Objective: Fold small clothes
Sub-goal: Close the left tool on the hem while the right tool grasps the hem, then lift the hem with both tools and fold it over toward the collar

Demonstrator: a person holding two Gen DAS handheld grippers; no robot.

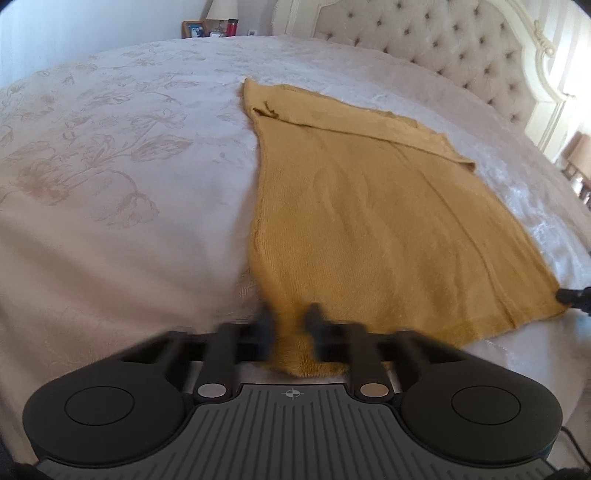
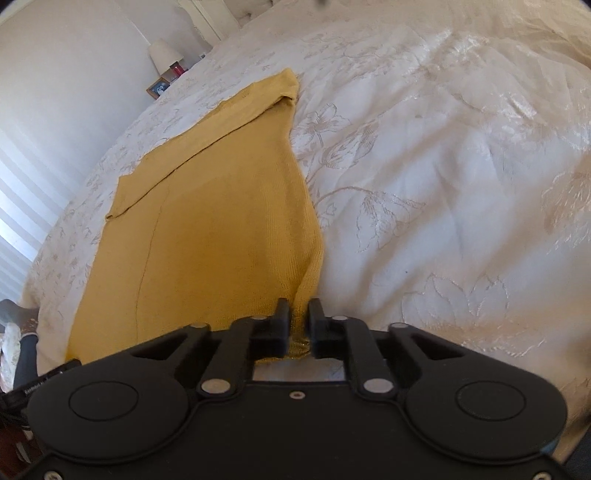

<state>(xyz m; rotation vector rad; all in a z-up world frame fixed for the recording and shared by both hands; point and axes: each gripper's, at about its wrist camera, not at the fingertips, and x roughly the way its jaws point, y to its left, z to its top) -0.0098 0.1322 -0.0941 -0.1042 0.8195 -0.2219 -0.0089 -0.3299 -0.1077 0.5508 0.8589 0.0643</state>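
Note:
A mustard-yellow knit garment [image 1: 373, 214] lies spread flat on the bed, its far end folded over. In the left wrist view my left gripper [image 1: 289, 314] is shut on the garment's near left corner, and the cloth bunches between the black fingers. The right wrist view shows the same garment [image 2: 207, 236] from the other side. There my right gripper [image 2: 298, 306] is shut on the near right corner, with a pinch of yellow cloth between its pads. The tip of the right gripper [image 1: 570, 297] shows at the right edge of the left wrist view.
The bed wears a white quilt with a pale floral pattern [image 1: 110, 155]. A tufted cream headboard [image 1: 443, 48] stands at the back right. A nightstand with a lamp [image 1: 221, 9], a picture frame and a red bottle sits beyond the bed's far side.

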